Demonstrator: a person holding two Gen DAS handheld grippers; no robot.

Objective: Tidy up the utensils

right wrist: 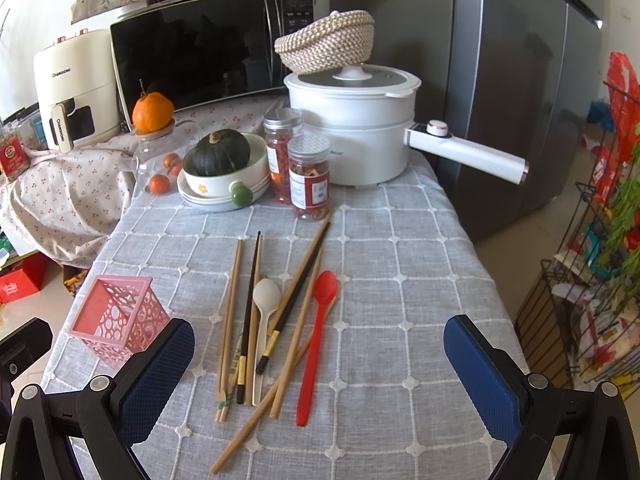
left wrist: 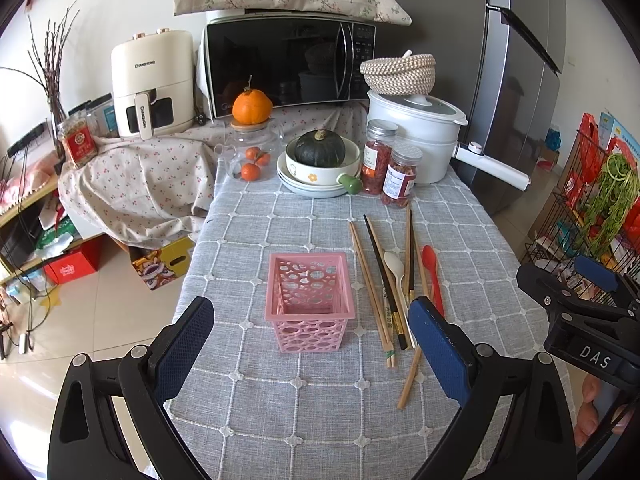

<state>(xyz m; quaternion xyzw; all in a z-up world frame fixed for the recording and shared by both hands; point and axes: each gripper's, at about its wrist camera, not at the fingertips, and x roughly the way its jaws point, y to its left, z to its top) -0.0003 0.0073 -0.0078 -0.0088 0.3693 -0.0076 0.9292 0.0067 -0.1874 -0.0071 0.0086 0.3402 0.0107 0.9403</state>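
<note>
A pink perforated basket [left wrist: 310, 300] stands upright and empty on the grey checked tablecloth [left wrist: 280, 400]; in the right wrist view the basket [right wrist: 116, 320] sits at the left. To its right lies a loose pile: wooden chopsticks [right wrist: 230, 320], black chopsticks [right wrist: 250, 308], a white spoon [right wrist: 264, 320] and a red spoon [right wrist: 316, 340]. My left gripper [left wrist: 312, 352] hovers open just in front of the basket, nothing between its blue pads. My right gripper [right wrist: 320, 376] is open above the near ends of the utensils, holding nothing.
At the table's far end stand a white electric pot [right wrist: 352, 128] with a long handle, two jars [right wrist: 308, 178], stacked bowls holding a dark squash [right wrist: 218, 152] and a glass jar of oranges [left wrist: 250, 160]. A fridge [right wrist: 520, 80] and a wire rack [right wrist: 600, 280] flank the right side.
</note>
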